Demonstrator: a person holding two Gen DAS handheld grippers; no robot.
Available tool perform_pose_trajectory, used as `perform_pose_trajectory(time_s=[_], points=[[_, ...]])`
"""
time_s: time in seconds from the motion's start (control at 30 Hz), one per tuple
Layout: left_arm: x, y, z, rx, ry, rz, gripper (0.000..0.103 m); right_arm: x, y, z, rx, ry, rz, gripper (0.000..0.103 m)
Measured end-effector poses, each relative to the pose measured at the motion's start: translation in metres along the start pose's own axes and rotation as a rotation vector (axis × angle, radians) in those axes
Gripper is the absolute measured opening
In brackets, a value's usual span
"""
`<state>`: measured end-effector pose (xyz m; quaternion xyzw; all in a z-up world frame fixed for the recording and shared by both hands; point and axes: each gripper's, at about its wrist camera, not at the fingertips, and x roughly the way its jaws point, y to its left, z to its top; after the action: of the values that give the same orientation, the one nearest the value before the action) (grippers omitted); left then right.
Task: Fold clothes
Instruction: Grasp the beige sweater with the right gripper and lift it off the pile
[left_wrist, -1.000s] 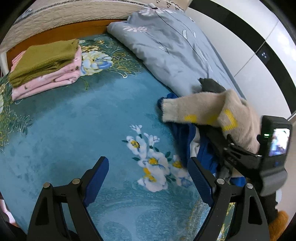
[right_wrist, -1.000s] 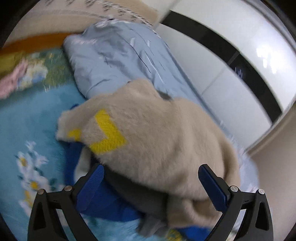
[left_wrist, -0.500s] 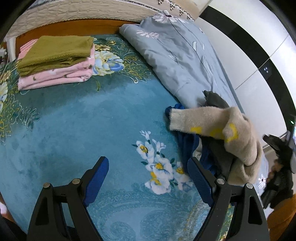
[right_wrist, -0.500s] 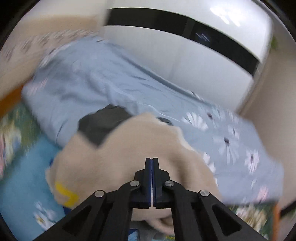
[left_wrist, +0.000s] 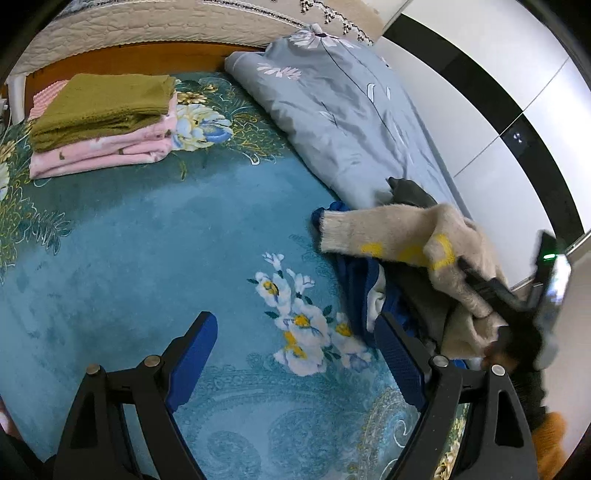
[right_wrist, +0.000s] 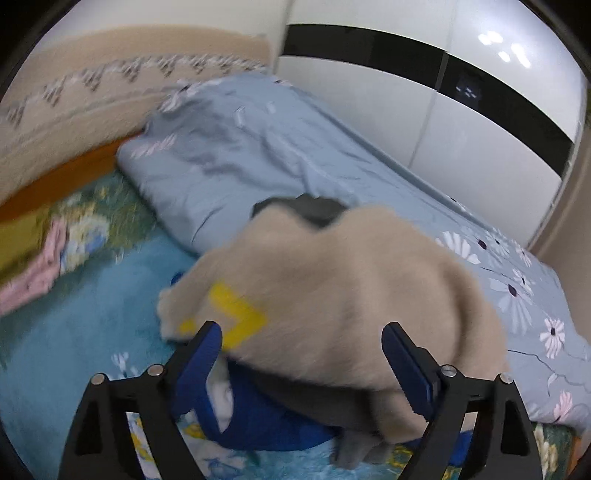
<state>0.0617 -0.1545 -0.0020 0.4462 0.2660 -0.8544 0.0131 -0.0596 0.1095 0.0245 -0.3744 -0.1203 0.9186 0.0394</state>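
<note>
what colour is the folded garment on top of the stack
Olive green, lying on folded pink clothes. The olive garment shows best in the left wrist view.

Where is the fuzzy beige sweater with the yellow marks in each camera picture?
Left wrist view: the beige sweater lies at the right, draped over a blue garment.
Right wrist view: the beige sweater fills the middle, between the open fingers.
Shared landmark: the grey-blue floral duvet just behind it.

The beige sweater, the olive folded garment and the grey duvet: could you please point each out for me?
beige sweater (right_wrist: 354, 295), right wrist view, middle of its fuzzy body.
olive folded garment (left_wrist: 103, 107), left wrist view, its top face.
grey duvet (left_wrist: 343, 110), left wrist view, its upper surface.
</note>
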Motion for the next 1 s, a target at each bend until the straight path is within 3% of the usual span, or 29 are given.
perform_pose_trajectory(time_s=[0.3,0.5,0.6,0.67,0.77,0.83,0.93,1.0], points=[[0.009,0.023,0.004,-0.091,0.003,-0.015,0.087,0.053,0.058,-0.008,-0.218,0.003,-0.270,0.103],[0.016,0.031,0.005,-0.103,0.026,-0.018,0.087,0.058,0.061,0.005,-0.215,-0.041,-0.457,0.103],[0.017,0.034,0.006,-0.115,0.027,-0.024,0.087,0.046,0.037,0.016,-0.143,-0.063,-0.476,0.102],[0.017,0.036,0.007,-0.124,0.027,-0.029,0.087,0.031,0.017,0.022,-0.090,-0.072,-0.457,0.095],[0.015,0.034,0.006,-0.122,0.028,-0.038,0.087,0.003,-0.007,0.028,-0.032,-0.090,-0.410,0.067],[0.013,0.033,0.005,-0.117,0.028,-0.046,0.087,-0.017,-0.028,0.032,0.016,-0.103,-0.383,0.034],[0.004,0.028,0.004,-0.102,0.020,-0.063,0.087,-0.046,-0.075,0.040,0.132,-0.088,-0.338,0.015],[-0.004,0.023,0.004,-0.090,0.010,-0.078,0.087,-0.066,-0.107,0.046,0.211,-0.077,-0.307,0.014]])
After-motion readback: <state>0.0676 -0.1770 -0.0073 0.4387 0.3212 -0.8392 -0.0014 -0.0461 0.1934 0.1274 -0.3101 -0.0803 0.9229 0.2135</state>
